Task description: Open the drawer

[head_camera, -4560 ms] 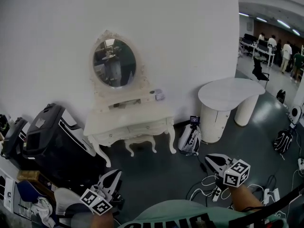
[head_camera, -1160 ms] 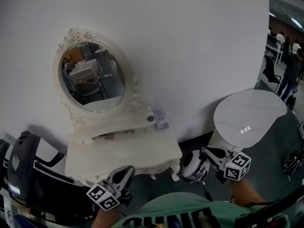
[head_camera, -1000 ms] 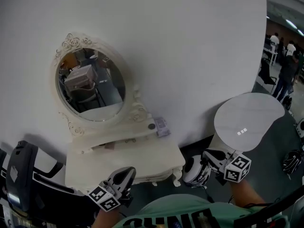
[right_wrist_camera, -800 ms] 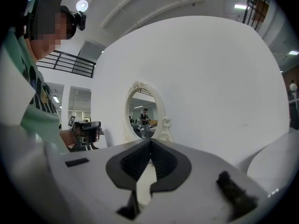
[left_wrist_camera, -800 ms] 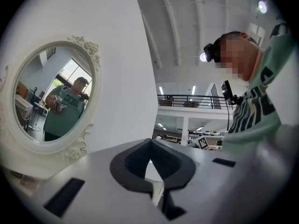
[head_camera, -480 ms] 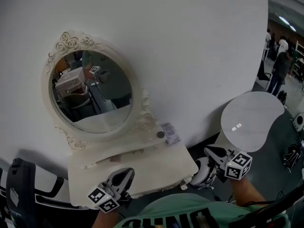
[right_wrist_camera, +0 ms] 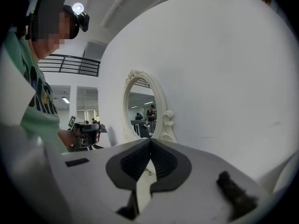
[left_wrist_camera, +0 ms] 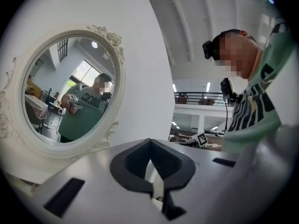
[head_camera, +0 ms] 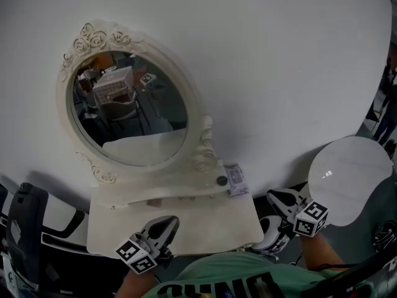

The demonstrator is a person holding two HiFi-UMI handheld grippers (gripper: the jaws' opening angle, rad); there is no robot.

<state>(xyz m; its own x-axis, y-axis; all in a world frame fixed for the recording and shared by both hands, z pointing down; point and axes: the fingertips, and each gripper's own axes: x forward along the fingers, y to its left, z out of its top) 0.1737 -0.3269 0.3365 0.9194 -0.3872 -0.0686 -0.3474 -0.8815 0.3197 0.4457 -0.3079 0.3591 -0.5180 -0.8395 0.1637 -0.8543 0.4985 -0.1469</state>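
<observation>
Approach closed: the dressing table (head_camera: 205, 228) now sits right below you, nearer than a second ago, so the reach can start. Left gripper (head_camera: 164, 226) is over its near edge, right gripper (head_camera: 277, 198) just off its right corner. Both have fingers shut and empty. The drawer is hidden under the tabletop overhang. It likely faces you, long axis left-right along that edge.

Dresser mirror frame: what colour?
Cream white, with carved roses on top; the mirror frame shows best in the head view.
</observation>
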